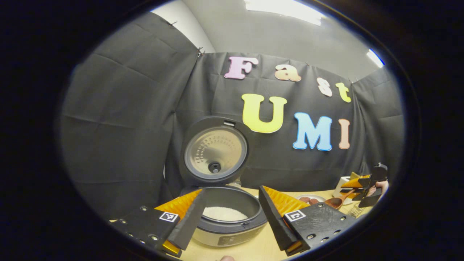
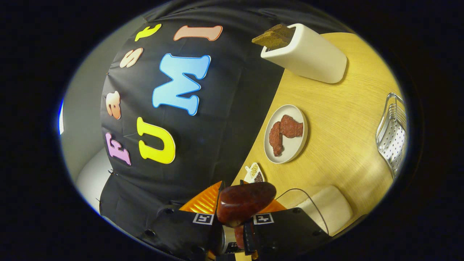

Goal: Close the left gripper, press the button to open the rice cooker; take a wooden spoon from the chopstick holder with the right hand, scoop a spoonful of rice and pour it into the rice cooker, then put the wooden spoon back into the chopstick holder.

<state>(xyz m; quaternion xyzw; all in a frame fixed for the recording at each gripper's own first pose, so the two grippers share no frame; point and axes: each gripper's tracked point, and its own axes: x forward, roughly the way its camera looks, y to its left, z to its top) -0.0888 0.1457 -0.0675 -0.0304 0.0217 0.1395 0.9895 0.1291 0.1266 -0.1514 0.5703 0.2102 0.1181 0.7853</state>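
the wooden spoon point(image 2: 245, 203) sits clenched in the right tongs point(image 2: 232, 226) over the counter point(image 2: 337, 119), well right of the open rice cooker point(image 1: 226, 214). left tongs point(image 1: 228, 221) hang released. judged next: return spoon to the chopstick holder point(image 2: 308, 54).

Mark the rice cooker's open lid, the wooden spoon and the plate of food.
Round metal-lined rice cooker lid point(image 1: 215, 152), left gripper view, inner plate.
Dark brown wooden spoon point(image 2: 244, 203), right gripper view, bowl.
White round plate point(image 2: 294, 150), right gripper view, bare rim.

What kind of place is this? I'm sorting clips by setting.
Likely a mock kitchen in a cloth-walled booth: an open grey rice cooker with white rice, a white plate of reddish meat, a light wooden table.
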